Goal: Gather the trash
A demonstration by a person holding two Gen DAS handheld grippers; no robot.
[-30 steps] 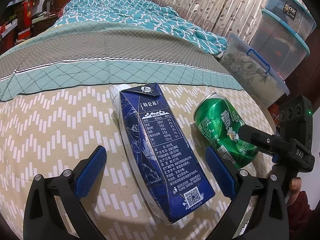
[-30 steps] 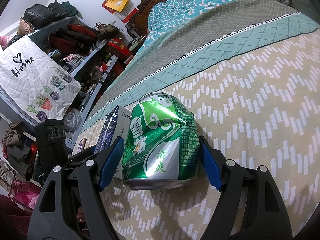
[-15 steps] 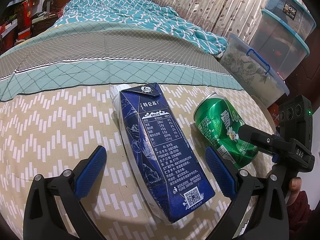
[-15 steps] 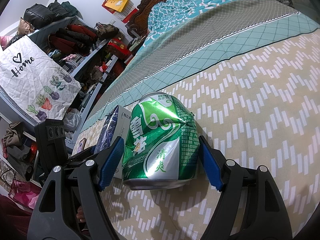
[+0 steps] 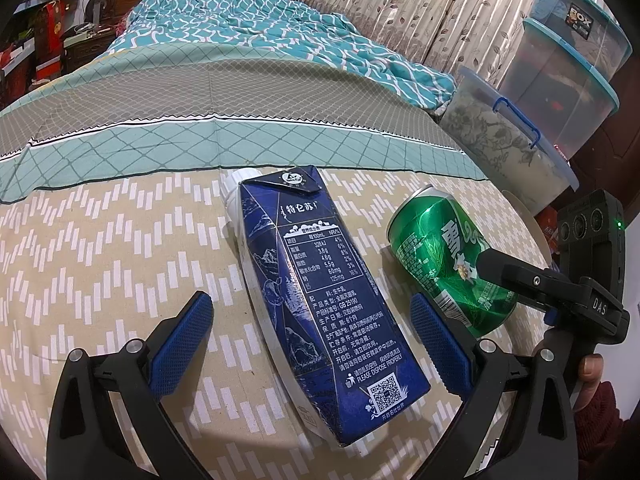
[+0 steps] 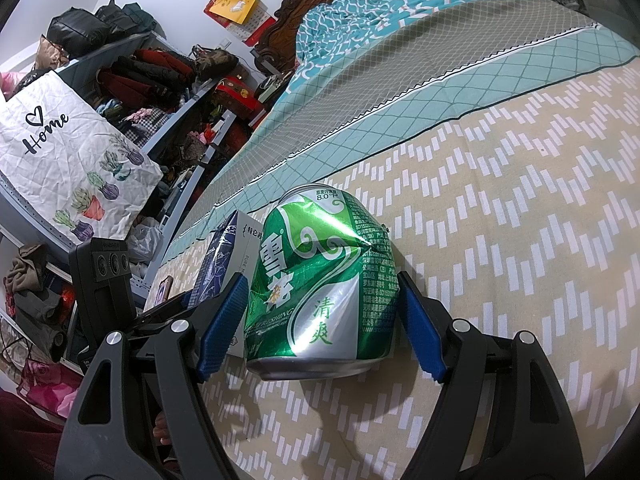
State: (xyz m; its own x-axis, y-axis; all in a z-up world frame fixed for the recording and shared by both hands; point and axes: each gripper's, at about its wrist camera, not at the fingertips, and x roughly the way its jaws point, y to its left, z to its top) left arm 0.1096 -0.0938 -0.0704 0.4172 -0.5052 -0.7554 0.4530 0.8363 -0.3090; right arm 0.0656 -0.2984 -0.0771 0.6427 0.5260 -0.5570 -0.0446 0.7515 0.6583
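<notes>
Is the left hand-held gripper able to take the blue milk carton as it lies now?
Probably yes: the carton lies between the open pads of the left hand-held gripper, nothing covering it; the green can lies aside.

The milk carton (image 5: 320, 288) and the dented beer can (image 6: 324, 284) lie side by side on the bedspread (image 5: 100, 264), the can to the carton's right; each lies between a gripper's fingers, with stacked storage boxes (image 5: 560, 80) beyond the bed's right edge
</notes>
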